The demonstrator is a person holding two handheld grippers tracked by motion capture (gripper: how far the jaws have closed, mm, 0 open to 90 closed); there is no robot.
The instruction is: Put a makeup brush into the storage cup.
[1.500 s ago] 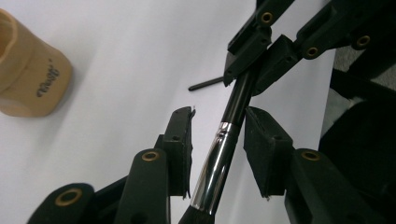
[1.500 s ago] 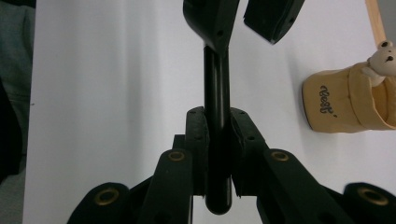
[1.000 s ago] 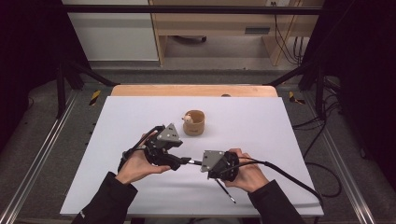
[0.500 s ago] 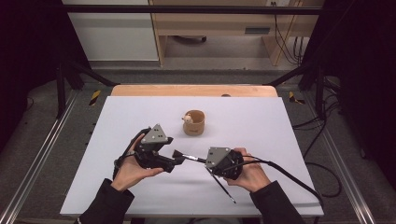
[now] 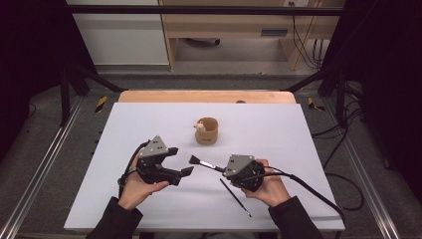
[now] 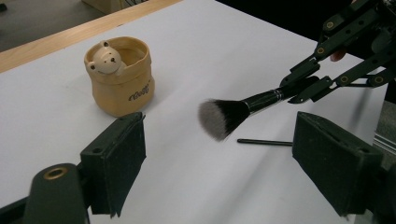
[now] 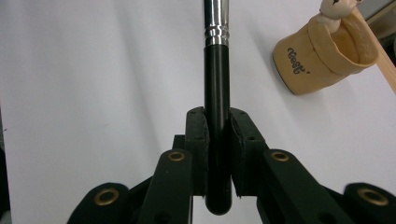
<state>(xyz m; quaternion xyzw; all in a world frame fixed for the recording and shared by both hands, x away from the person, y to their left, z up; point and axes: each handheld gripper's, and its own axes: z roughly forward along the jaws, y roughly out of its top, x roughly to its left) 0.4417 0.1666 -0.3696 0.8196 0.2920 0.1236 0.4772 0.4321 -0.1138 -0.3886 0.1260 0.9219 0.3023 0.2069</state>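
A makeup brush [image 5: 201, 162] with a black handle and a dark, white-tipped head [image 6: 219, 119] is held level over the white table. My right gripper [image 5: 222, 168] is shut on its handle [image 7: 217, 93], pads pressed on both sides. My left gripper [image 5: 180, 160] sits left of the brush head; its jaws have just been opening and stand wide, with nothing between the pads [image 6: 116, 163]. The brush head hangs just beyond them, untouched. A tan fabric cup with a small bear figure [image 5: 206, 130] [image 6: 119, 77] [image 7: 322, 56] stands upright farther back.
A thin black stick [image 5: 235, 196] [image 6: 264, 142] lies on the table [image 5: 298, 129] by the right hand. A wooden strip [image 5: 206, 96] runs along the table's far edge. Cables trail from both grippers toward the near edge.
The left gripper has drawn back from near the cup, left and toward the near edge, and its jaws have spread wider. The right gripper and the brush have stayed put.
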